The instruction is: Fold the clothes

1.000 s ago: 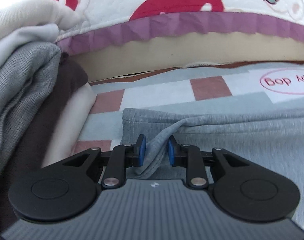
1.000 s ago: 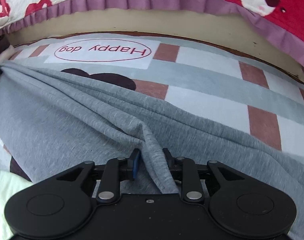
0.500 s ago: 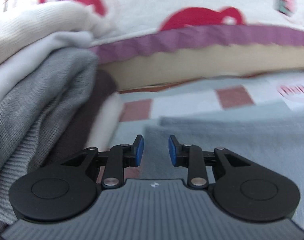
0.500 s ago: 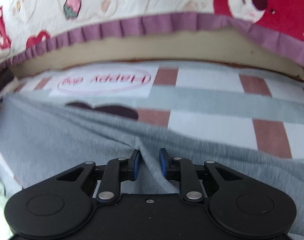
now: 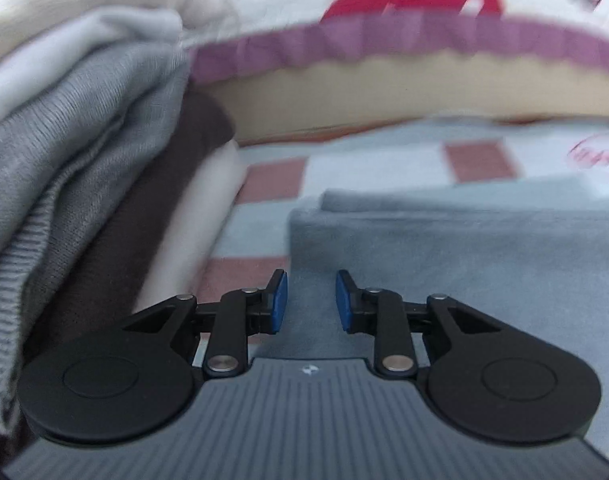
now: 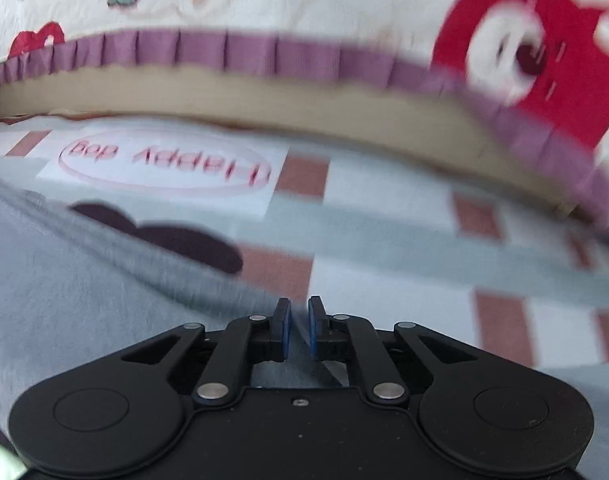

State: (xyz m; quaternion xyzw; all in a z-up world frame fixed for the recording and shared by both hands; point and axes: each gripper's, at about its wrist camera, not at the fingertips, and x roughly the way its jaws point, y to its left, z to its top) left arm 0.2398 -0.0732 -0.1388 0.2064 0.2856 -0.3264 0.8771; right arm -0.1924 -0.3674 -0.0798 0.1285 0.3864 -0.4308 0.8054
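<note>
A grey garment [image 5: 464,280] lies flat and folded on the checked sheet, its layered corner just ahead of my left gripper [image 5: 311,300]. That gripper is open over the corner, and its blue pads [image 5: 278,300] are apart with no cloth pinched. In the right wrist view the same grey garment [image 6: 84,300] fills the lower left. A taut ridge of it runs up to my right gripper [image 6: 299,328], whose pads stand almost together on a thin edge of the cloth. The picture is blurred there.
A stack of folded clothes [image 5: 84,160] in white, grey and dark brown rises close on the left. The checked sheet [image 6: 384,280] spreads ahead. A thick quilt with red bears and a purple frill [image 6: 264,52] bounds the far side.
My left gripper has let go of the bunched fold, and the garment now lies flat beneath it. The right jaws have narrowed, and that view has swung up and to the right along the garment's edge.
</note>
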